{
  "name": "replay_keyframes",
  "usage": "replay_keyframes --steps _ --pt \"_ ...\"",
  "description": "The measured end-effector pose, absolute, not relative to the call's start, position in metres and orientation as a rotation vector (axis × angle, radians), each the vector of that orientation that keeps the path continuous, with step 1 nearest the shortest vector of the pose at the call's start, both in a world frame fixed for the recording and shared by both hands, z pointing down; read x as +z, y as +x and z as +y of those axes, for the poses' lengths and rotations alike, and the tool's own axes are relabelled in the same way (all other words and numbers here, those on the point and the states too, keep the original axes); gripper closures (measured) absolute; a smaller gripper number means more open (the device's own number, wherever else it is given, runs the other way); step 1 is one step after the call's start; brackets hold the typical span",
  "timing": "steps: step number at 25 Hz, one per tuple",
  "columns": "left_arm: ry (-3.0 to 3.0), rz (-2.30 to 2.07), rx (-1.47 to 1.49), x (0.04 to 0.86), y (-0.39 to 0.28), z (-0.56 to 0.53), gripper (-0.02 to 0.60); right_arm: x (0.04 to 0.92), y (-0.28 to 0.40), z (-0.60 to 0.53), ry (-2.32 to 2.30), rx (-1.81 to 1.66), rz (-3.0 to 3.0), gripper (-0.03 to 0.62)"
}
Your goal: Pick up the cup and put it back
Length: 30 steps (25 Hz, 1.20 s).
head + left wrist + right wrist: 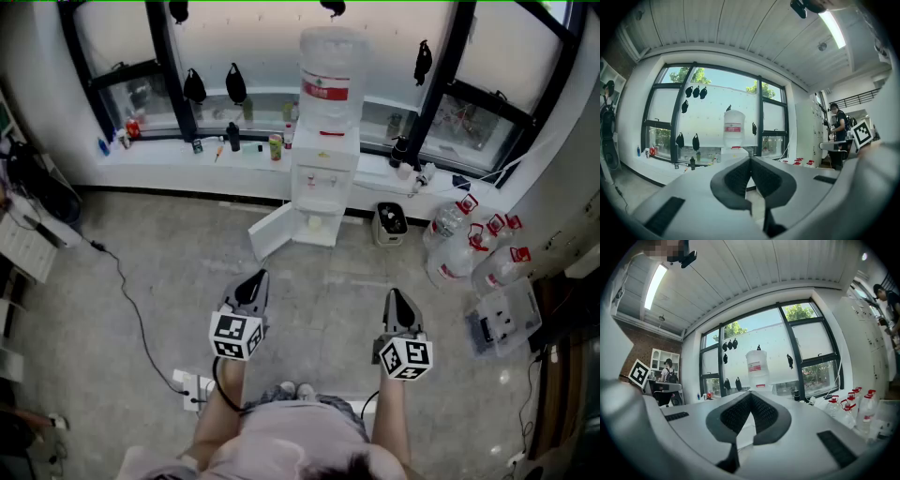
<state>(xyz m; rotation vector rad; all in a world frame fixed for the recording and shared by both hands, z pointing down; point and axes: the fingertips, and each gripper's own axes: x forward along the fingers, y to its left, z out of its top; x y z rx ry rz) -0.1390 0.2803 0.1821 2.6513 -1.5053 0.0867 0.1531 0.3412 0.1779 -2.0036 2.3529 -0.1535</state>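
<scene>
Straight ahead against a wide window [234, 37], a white water dispenser [323, 178] with a large clear bottle [330, 66] on top, seen from above across grey concrete floor [159, 281]. Lower door [272, 232] swung open to the left, probably to give access to the compartment [328, 236] behind it. Inside, what is likely the cup [314, 222] — a small pale shape, too small to identify for sure. No cup anywhere near either tool.

Nearer the viewer, left gripper [255, 281] and right gripper [395, 300], held level, side by side and well apart, both aimed at the dispenser. Black-and-white marker cube [234, 336] on the back of each. Left claw pressed together, dark ribbed pads [738, 177] meeting at the tips, nothing between them. Right claw likewise fully together and empty. Most likely a resting carry, standing well back from the dispenser; closed tips of no use for a grasp until parted.

On the floor right of the dispenser, a cluster of spare water jugs [459, 248] with red caps. Along the windowsill [159, 152], small bottles and cans. By the person's feet, a white power strip [192, 382].

Judging by this layout, task at its very start, reach not yet begun. Next move probably calls for stepping closer, lowering one gripper to the open compartment and spreading its jaws before arriving at the cup. Possible snag — the open door standing just left of the opening, easy to knock from that side; cleaner line probably from the right.
</scene>
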Motion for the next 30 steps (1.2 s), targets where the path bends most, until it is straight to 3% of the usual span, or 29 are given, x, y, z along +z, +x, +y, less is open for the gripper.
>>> replay_keyframes --steps 30 --pt "2.63 -1.488 0.093 0.192 -0.142 0.291 0.557 0.182 0.14 0.356 -1.955 -0.19 2.35 0.577"
